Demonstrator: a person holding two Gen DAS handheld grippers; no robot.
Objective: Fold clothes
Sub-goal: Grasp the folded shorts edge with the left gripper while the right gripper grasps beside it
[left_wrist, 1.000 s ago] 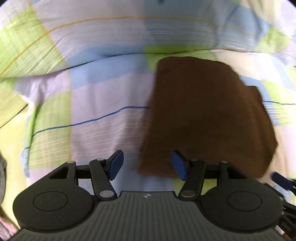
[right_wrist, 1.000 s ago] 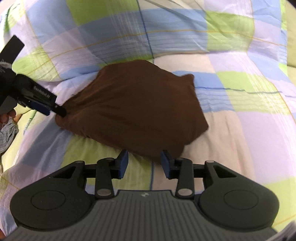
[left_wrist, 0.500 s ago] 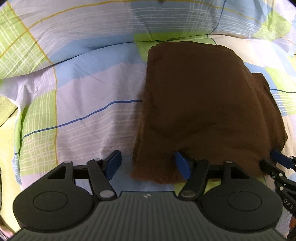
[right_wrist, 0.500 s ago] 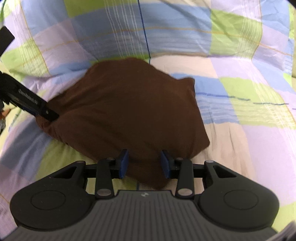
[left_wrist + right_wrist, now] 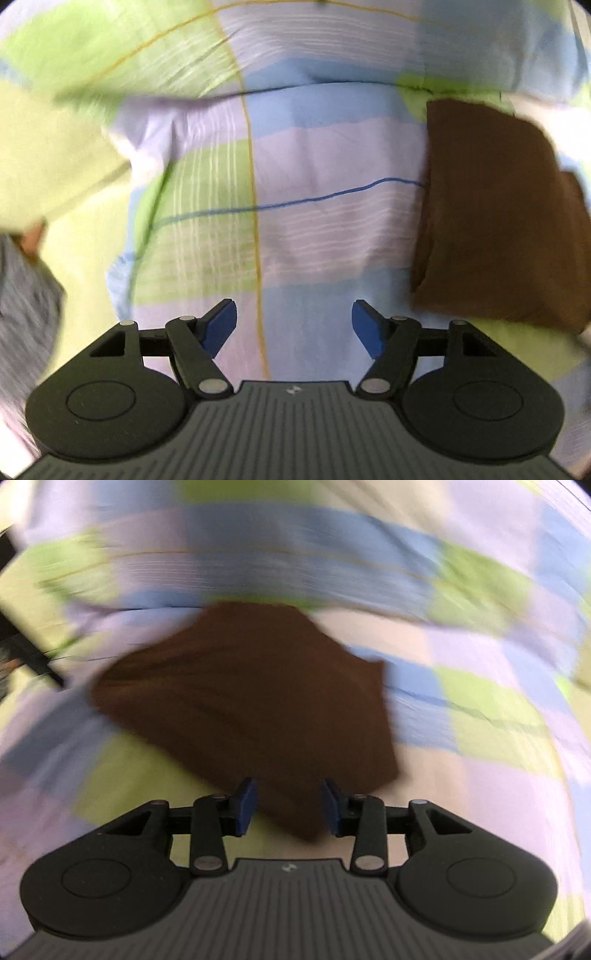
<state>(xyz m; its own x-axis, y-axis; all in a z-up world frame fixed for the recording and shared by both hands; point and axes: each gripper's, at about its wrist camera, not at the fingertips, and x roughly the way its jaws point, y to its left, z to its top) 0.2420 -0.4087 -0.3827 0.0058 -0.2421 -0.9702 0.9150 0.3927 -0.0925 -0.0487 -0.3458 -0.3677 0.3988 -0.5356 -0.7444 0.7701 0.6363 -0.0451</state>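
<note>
A folded brown garment (image 5: 495,221) lies flat on the checked bedsheet (image 5: 295,166), at the right of the left wrist view. My left gripper (image 5: 293,328) is open and empty over bare sheet, to the left of the garment. In the blurred right wrist view the brown garment (image 5: 251,701) fills the middle. My right gripper (image 5: 289,806) is open, its blue pads (image 5: 246,805) on either side of the garment's near corner, not closed on it. The left gripper shows as a dark shape (image 5: 33,657) at the left edge there.
A grey striped garment (image 5: 26,295) lies at the left edge of the left wrist view. The sheet rises into a pillow-like fold (image 5: 258,48) behind the brown garment. A pale yellow-green fabric (image 5: 48,155) lies at the left.
My left gripper has swung left, away from the brown garment, which now sits at the right of its view. The right gripper stays at the near corner; its view is motion-blurred.
</note>
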